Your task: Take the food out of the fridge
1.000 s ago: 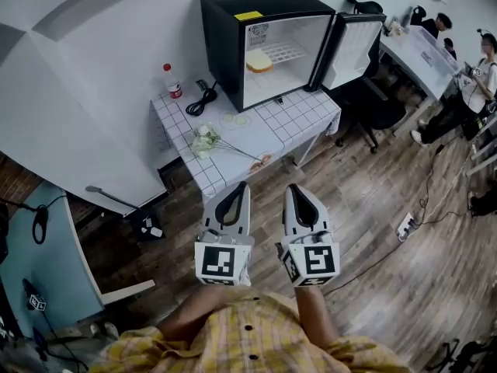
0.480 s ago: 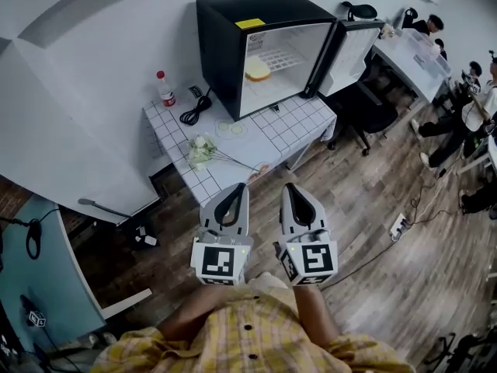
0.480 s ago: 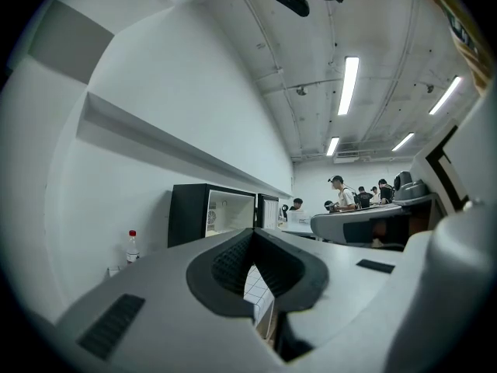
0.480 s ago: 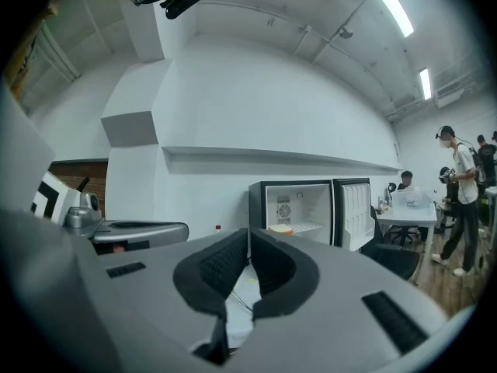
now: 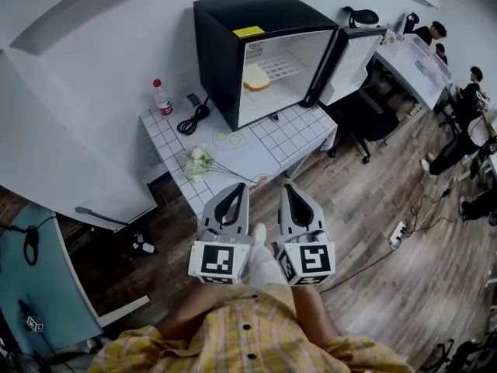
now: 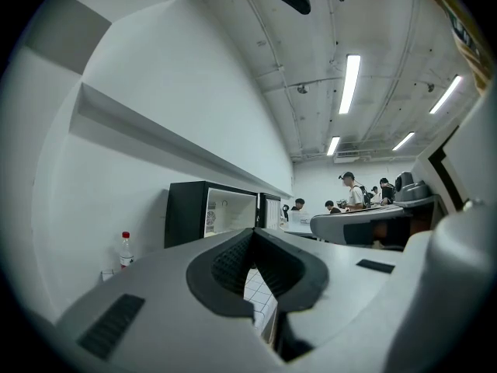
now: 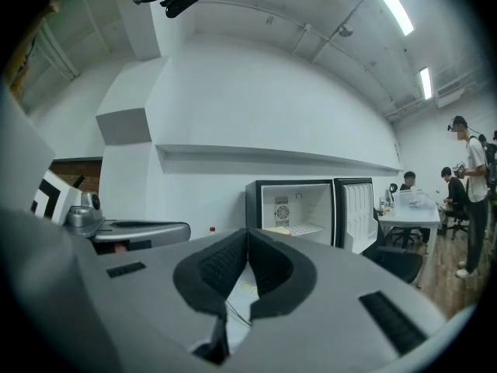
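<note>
The food (image 5: 256,78) lies inside the open fridge (image 5: 256,10), whose door (image 5: 351,57) stands to the right. The fridge is on a tiled table (image 5: 291,130), with a bottle (image 5: 161,99), a cable (image 5: 190,117) and flowers (image 5: 198,160) beside it. My left gripper (image 5: 235,189) and right gripper (image 5: 290,190) are both pressed together and empty, well apart from the fridge.

A white tiled tabletop (image 5: 291,130) carries a black mini fridge (image 5: 233,49) with its door open, a red-capped plastic bottle (image 5: 161,99), a coiled black cable (image 5: 189,120), a white flower bunch (image 5: 198,160) and two pale round slices (image 5: 229,138).

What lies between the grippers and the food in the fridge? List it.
Head view: floorboards, then the white tiled table with flowers lying on it.
</note>
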Available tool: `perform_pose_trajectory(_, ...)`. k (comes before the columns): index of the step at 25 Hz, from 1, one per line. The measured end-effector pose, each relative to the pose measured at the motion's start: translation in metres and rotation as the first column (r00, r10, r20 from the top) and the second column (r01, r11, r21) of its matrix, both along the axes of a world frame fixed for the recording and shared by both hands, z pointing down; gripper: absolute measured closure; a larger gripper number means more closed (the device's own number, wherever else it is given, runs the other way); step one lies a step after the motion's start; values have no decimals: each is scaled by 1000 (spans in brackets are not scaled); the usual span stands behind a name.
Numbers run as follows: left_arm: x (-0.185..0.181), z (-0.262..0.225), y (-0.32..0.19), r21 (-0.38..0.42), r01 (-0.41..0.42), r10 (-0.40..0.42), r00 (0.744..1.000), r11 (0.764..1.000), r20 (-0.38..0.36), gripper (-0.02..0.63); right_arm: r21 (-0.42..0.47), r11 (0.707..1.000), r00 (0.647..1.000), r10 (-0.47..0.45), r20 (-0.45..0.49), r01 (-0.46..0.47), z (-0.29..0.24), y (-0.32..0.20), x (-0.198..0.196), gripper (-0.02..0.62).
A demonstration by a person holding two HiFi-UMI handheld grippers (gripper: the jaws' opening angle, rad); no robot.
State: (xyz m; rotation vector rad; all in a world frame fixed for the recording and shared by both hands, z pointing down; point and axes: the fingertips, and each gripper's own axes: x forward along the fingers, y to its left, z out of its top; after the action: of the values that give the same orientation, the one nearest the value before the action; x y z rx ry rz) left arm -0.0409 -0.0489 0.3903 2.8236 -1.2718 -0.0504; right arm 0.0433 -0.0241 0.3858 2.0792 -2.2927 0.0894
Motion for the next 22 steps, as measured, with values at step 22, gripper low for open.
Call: perform_pose_trajectory(22,59,13,-165,5,159,-159,986,987,49,600,0,992,988,-125,93,125,17,-175,73,588)
